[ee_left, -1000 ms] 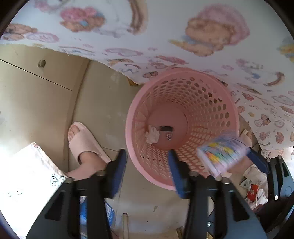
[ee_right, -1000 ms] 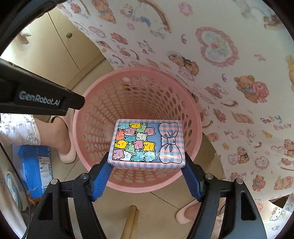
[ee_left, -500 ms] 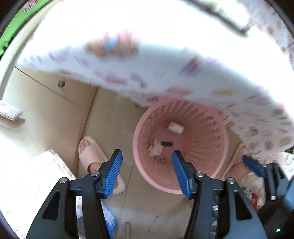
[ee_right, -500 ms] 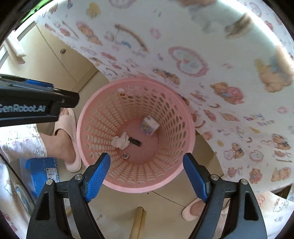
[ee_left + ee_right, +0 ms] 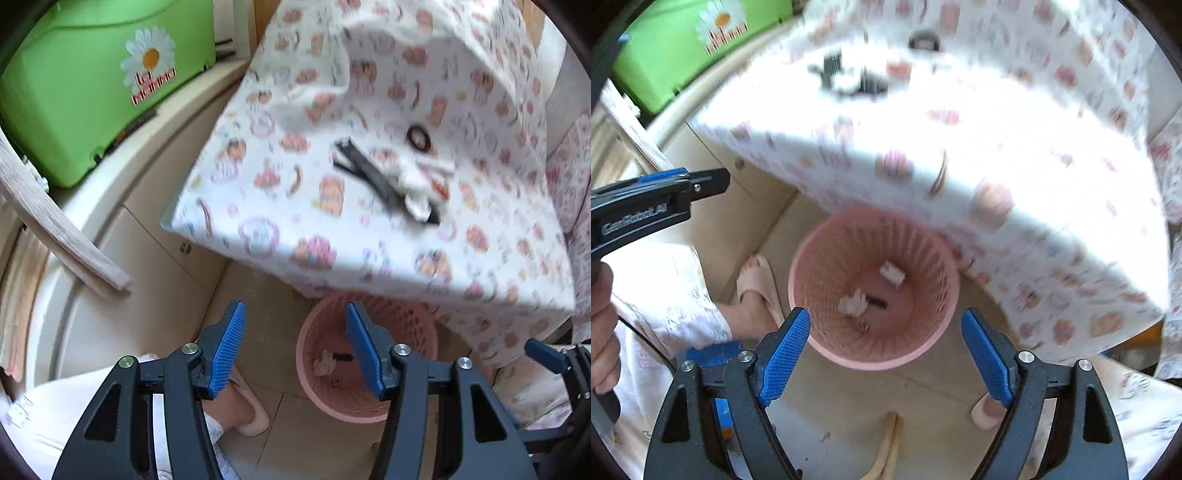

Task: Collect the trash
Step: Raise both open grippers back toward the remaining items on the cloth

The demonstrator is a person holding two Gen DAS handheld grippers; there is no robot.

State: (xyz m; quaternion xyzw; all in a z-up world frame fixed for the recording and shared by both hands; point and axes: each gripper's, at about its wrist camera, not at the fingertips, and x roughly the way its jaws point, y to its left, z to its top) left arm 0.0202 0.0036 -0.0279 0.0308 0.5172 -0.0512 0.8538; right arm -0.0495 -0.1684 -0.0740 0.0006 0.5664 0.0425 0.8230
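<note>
A pink perforated basket (image 5: 934,343) stands on the floor under the table edge; it also shows in the left wrist view (image 5: 406,410). Inside lie the small patterned box (image 5: 892,273), a crumpled tissue (image 5: 851,302) and a small black piece (image 5: 877,302). On the teddy-print tablecloth (image 5: 369,236) lie a black strip (image 5: 373,177), white scraps (image 5: 417,184) and a dark ring (image 5: 419,137). My left gripper (image 5: 295,350) is open and empty, high above the floor. My right gripper (image 5: 886,358) is open and empty above the basket's near rim.
A green storage box (image 5: 85,92) sits on a cream ledge at the left. A wooden slat (image 5: 62,229) slants beside it. The person's slippered feet (image 5: 757,280) stand left and right of the basket. A wooden stick (image 5: 886,446) lies on the floor.
The right gripper opened and dropped the patterned box into the basket. Both grippers have risen and tilted up, bringing the table top and its items into view.
</note>
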